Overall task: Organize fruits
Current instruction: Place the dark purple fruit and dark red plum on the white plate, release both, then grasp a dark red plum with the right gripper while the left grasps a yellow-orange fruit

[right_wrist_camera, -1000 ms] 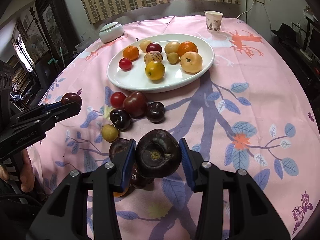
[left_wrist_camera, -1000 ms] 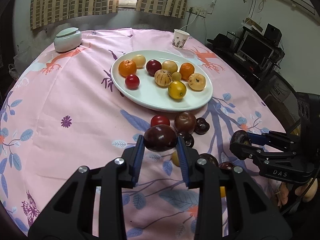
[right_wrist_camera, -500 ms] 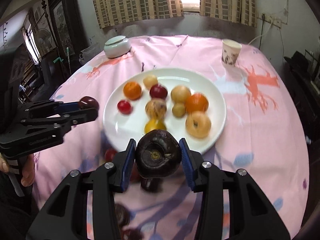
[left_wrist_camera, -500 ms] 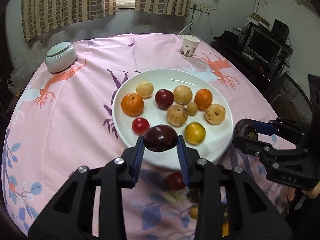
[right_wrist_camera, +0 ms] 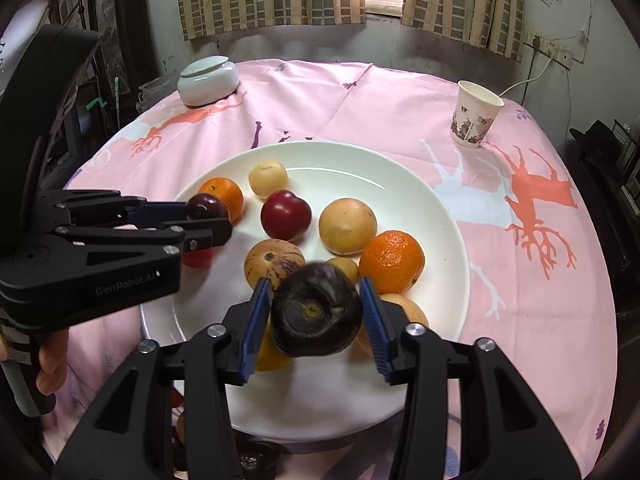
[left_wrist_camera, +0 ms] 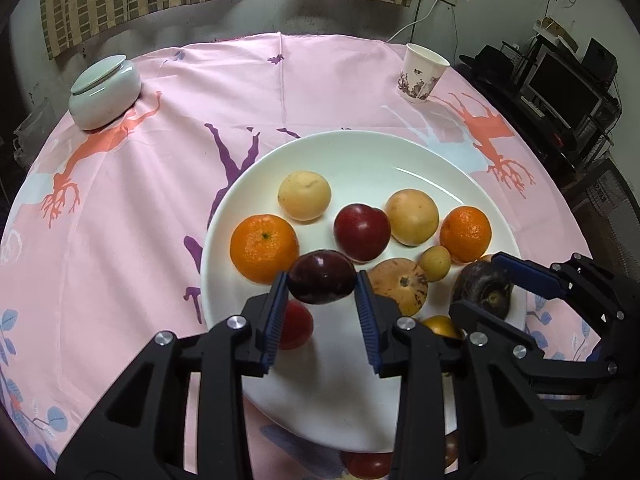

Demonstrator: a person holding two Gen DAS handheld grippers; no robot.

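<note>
A white oval plate (left_wrist_camera: 360, 152) (right_wrist_camera: 440, 216) holds several fruits: oranges, pale yellow ones, a red plum (left_wrist_camera: 362, 232) (right_wrist_camera: 286, 215) and a small red tomato. My left gripper (left_wrist_camera: 322, 284) is shut on a dark purple plum (left_wrist_camera: 322, 282) and holds it above the plate's near left part, by an orange (left_wrist_camera: 264, 248). My right gripper (right_wrist_camera: 316, 312) is shut on a larger dark plum (right_wrist_camera: 316, 314), stem end facing me, above the plate's near right part. Each gripper shows in the other's view, the right (left_wrist_camera: 486, 286) and the left (right_wrist_camera: 210, 210).
A pale lidded jar (left_wrist_camera: 105, 90) (right_wrist_camera: 208, 80) stands at the far left of the pink tablecloth, a paper cup (left_wrist_camera: 422, 72) (right_wrist_camera: 476, 114) at the far right. More dark and red fruits lie on the cloth at the plate's near edge (left_wrist_camera: 368, 464) (right_wrist_camera: 256, 456).
Both grippers have moved forward from the loose fruits on the cloth to above the plate, each still holding its plum.
</note>
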